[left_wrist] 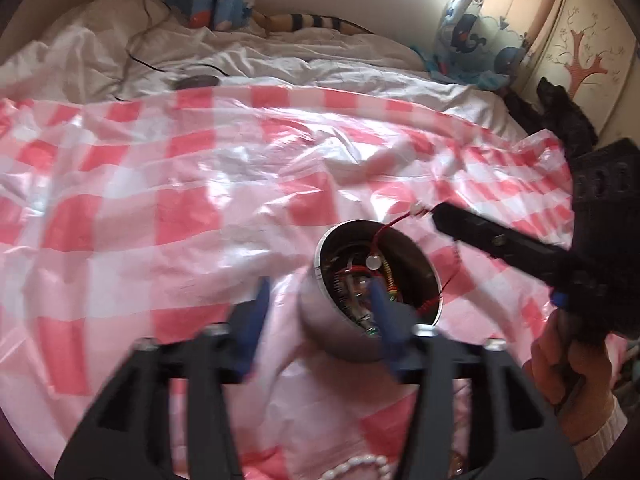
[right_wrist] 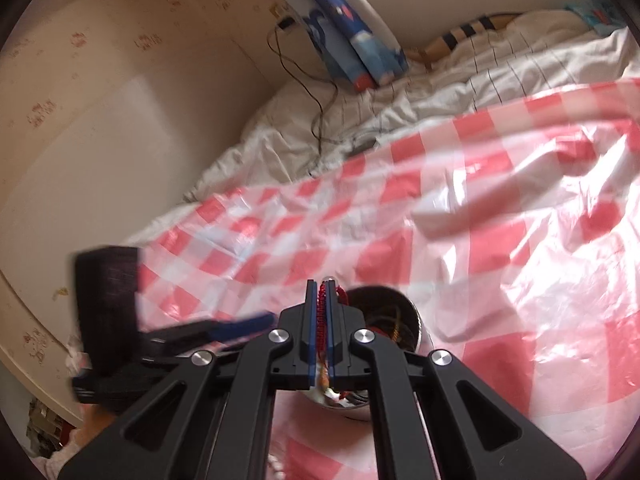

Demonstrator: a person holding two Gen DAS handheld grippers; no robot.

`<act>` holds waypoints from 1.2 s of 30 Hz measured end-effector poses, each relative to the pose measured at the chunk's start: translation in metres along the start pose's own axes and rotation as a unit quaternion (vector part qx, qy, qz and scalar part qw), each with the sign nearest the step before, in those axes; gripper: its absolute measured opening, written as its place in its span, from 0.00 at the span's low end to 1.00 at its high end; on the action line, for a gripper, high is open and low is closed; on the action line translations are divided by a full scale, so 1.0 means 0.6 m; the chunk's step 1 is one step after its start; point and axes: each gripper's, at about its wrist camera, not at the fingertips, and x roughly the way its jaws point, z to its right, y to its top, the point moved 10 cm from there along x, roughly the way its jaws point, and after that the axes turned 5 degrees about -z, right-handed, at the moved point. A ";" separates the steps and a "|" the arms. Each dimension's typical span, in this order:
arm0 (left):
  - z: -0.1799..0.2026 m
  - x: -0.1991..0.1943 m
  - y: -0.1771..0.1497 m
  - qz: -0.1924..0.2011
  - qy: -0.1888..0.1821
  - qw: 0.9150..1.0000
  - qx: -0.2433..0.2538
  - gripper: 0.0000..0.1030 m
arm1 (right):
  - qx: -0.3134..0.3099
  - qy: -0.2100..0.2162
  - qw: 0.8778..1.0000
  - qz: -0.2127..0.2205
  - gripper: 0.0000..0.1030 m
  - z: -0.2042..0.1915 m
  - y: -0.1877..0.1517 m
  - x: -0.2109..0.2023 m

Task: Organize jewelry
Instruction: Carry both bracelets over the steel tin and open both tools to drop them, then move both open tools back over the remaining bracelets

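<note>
While the left gripper (left_wrist: 316, 300) stands with its blue-padded fingers spread wide, one finger outside and one inside the rim of a metal bowl (left_wrist: 324, 312), the bowl sits tilted on a pink-and-white checked plastic sheet (left_wrist: 160, 200) laid over a bed. Motion blur makes it unclear whether either pad touches the bowl wall. Inside the bowl lies a tangle of jewelry (left_wrist: 360, 280) — red cord, a beaded strand, a small pale disc — too jumbled to separate piece by piece.

The right gripper (right_wrist: 321, 300) is clamped narrow on a red cord bracelet (right_wrist: 321, 320), the braided cord pinched between its two blue pads. In the left wrist view the same gripper (left_wrist: 438, 214) reaches in from the right, with the red cord (left_wrist: 390, 226) running from its tip down over the bowl's rim into the bowl; a small pale bead sits on the cord just beside the tip. The person's right hand (left_wrist: 568, 360) grips the handle at the frame's right edge.

A string of white pearls (left_wrist: 356, 466) lies on the sheet near the bottom edge, below the left gripper — apart from the bowl. In the right wrist view the bowl (right_wrist: 416, 312) shows just behind and to the right of the closed fingers.
</note>
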 end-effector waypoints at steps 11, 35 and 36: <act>-0.021 -0.069 -0.109 -0.020 0.025 0.999 0.030 0.59 | -0.102 -0.154 0.983 -0.017 0.56 0.015 -0.043 -0.016; 0.082 -0.032 -0.259 -0.088 -0.079 0.987 0.107 0.14 | -0.110 -0.113 0.975 -0.158 0.09 -0.046 -0.310 -0.073; 0.082 -0.031 -0.258 -0.088 -0.078 0.987 0.106 0.10 | -0.107 -0.108 0.976 -0.156 0.08 -0.047 -0.309 -0.076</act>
